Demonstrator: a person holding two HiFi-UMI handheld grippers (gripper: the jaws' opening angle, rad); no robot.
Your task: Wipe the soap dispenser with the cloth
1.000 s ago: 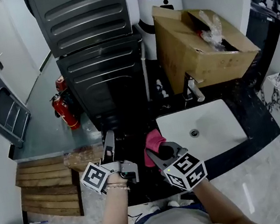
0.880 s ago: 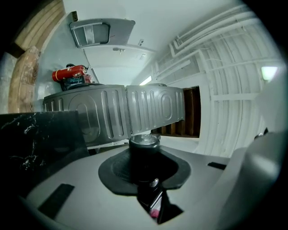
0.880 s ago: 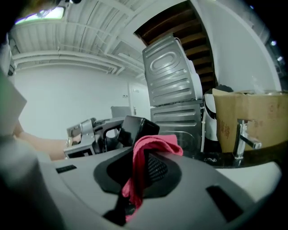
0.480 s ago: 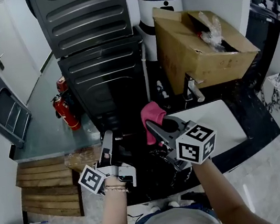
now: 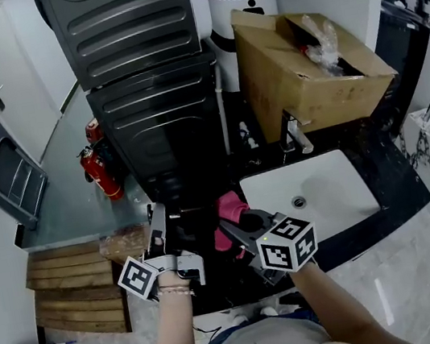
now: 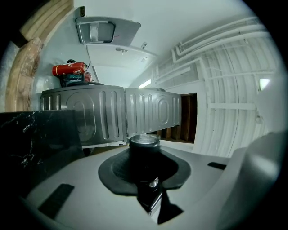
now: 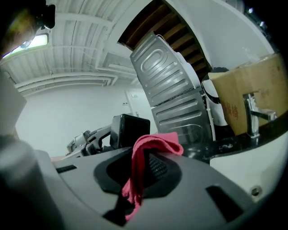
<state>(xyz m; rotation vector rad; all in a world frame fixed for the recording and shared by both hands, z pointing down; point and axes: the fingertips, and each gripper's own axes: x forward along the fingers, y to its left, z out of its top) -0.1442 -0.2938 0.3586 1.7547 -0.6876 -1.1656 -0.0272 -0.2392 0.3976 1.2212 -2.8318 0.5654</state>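
My left gripper (image 5: 156, 218) is shut on the black soap dispenser (image 6: 145, 150), holding it over the dark counter left of the sink. In the left gripper view the dispenser is a dark cylinder with a shiny top and a metal spout low down. My right gripper (image 5: 236, 227) is shut on a pink cloth (image 5: 228, 210), just right of the left gripper. Folds of the cloth (image 7: 144, 157) hang from the jaws in the right gripper view. Just behind them is the dispenser's black body (image 7: 130, 131); whether the two touch I cannot tell.
A white sink basin (image 5: 325, 197) with a chrome faucet (image 5: 297, 137) lies to the right. A cardboard box (image 5: 296, 72) stands behind it. A dark grey machine (image 5: 151, 80) rises behind the counter (image 5: 218, 285). A red fire extinguisher (image 5: 99, 170) and wooden slats (image 5: 71, 289) are on the left.
The right gripper with the cloth rose and swung away from me half a second ago, then came back down beside the left gripper. The left gripper shifted slightly left.
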